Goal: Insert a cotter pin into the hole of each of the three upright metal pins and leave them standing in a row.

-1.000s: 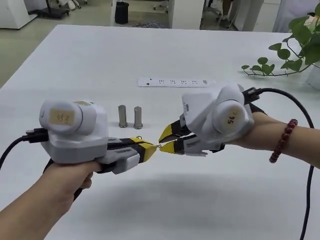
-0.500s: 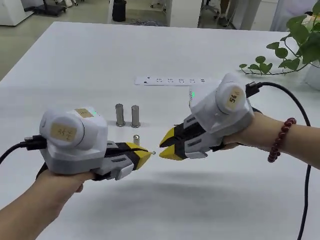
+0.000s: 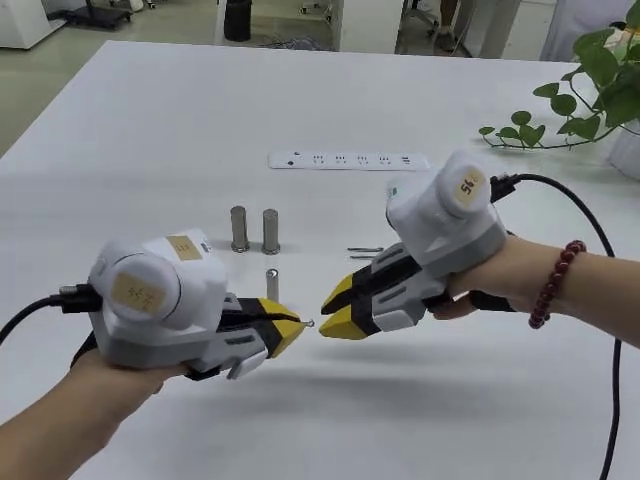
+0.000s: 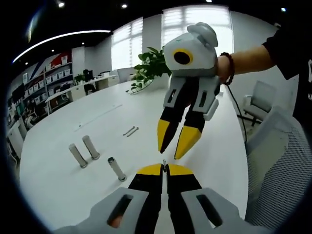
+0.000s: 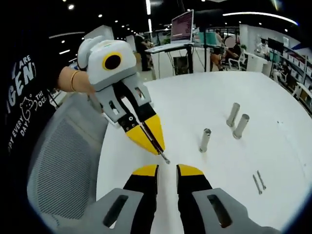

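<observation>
Left tongs (image 4: 165, 169) pinching thin, apparently silver cotter pin (image 5: 165, 158)

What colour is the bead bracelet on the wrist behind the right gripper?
The bracelet is dark red, clearest in the head view.

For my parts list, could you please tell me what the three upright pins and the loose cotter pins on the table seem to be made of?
The upright pins look like bare metal, likely steel: grey with a dull satin sheen and lighter top rims. The loose cotter pins look like thin grey metal wire; their finish is too small to judge.
</observation>
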A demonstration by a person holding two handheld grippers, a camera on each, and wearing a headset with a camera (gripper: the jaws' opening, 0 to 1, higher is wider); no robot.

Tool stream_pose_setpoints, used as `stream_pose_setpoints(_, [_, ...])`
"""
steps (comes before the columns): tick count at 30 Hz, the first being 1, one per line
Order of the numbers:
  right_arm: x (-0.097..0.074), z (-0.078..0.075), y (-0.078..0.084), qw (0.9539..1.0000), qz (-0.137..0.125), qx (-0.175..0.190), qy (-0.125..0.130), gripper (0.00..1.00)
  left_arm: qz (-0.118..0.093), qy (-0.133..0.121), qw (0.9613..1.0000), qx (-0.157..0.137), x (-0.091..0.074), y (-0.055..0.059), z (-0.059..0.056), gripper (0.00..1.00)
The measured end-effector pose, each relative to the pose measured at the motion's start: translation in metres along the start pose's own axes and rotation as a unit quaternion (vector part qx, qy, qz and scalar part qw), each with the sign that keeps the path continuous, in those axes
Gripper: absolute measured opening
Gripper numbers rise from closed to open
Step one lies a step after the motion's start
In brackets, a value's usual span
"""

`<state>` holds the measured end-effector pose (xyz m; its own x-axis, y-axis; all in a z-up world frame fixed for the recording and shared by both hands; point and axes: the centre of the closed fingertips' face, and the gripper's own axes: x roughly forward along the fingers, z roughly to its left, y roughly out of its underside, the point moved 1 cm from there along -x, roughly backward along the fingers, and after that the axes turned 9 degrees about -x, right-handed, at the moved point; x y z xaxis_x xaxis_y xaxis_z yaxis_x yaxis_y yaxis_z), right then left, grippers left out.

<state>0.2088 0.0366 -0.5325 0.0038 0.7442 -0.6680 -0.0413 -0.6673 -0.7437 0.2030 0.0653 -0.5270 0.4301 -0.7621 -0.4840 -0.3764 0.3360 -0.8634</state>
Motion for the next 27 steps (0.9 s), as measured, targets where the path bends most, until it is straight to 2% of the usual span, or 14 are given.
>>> stream_pose_setpoints(13, [0.009, 0.015, 0.006, 0.9995, -0.003, 0.004, -0.032, 0.07, -0.008, 0.036, 0.9993, 0.011, 0.001, -0.001, -0.015, 0.0])
stream_pose_setpoints(27, [0.012, 0.02, 0.002, 0.9993, -0.001, -0.007, -0.038, 0.0, -0.017, 0.048, 0.9987, -0.002, -0.001, -0.002, -0.02, 0.0])
